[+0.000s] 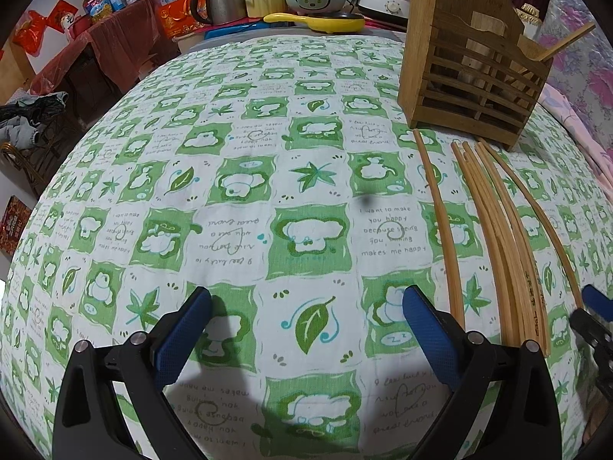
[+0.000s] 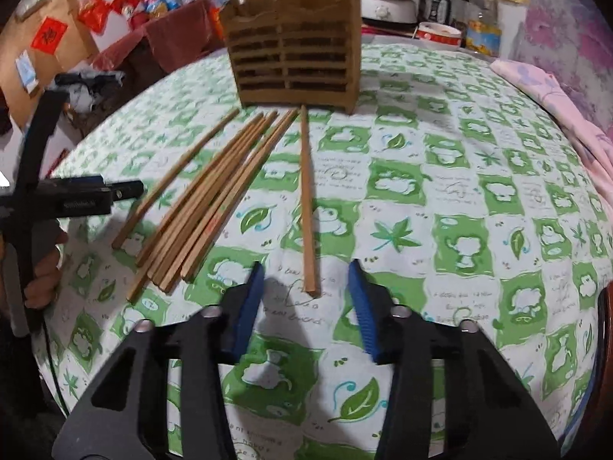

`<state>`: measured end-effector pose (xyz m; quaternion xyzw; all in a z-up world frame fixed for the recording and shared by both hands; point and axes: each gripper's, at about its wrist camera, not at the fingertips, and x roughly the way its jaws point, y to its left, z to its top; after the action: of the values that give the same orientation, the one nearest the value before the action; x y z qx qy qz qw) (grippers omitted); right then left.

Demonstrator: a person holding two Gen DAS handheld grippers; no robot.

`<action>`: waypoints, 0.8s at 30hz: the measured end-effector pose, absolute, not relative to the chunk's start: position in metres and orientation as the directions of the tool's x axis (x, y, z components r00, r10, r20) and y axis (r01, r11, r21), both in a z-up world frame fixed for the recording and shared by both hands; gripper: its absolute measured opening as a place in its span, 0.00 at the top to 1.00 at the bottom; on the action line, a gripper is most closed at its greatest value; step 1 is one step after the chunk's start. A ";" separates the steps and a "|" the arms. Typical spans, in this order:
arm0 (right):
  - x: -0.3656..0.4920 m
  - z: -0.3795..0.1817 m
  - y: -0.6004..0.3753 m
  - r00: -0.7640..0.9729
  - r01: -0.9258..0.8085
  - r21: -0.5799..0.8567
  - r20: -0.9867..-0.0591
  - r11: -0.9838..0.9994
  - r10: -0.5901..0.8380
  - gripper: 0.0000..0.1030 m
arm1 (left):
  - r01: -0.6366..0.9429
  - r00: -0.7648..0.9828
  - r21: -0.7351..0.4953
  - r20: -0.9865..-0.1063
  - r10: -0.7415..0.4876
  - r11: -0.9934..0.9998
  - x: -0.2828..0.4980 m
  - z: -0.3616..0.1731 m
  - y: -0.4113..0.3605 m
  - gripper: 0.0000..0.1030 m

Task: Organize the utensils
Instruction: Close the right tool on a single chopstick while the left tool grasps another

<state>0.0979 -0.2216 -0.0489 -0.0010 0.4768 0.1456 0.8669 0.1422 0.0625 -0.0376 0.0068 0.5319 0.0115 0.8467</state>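
1. Chopsticks [image 2: 214, 195] lie loose on the tabletop [image 2: 440, 199], centre-left of frame, before the wooden holder [image 2: 295, 53].
2. Right hand-held gripper [image 2: 306, 299] is released, straddling a lone chopstick [image 2: 308, 207]; left hand-held gripper [image 1: 306, 322] released, empty.
3. Risk: the thin stick may roll or pivot as the jaws close.
4. Count: roughly eight chopsticks, one holder.
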 end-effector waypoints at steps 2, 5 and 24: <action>0.097 -0.048 -0.222 0.510 -0.240 0.123 -0.828 0.963 0.233 0.81 | -0.003 0.434 0.012 -0.901 0.012 1.000 0.138 -0.036 0.062 0.05; 0.099 -0.049 -0.234 0.507 -0.198 0.178 -0.823 0.964 0.256 0.89 | 0.045 0.455 -0.051 -0.888 -0.066 0.998 0.125 -0.030 0.060 0.05; 0.101 -0.051 -0.239 0.498 -0.189 0.228 -0.816 0.955 0.293 0.87 | 0.349 0.455 -0.039 -0.867 -0.206 0.936 0.075 -0.028 0.010 0.65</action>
<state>0.1008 -0.2386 -0.0511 0.0542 0.4813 0.1394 0.8637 0.0754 0.0102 -0.0283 0.0725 0.4960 -0.1633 0.8497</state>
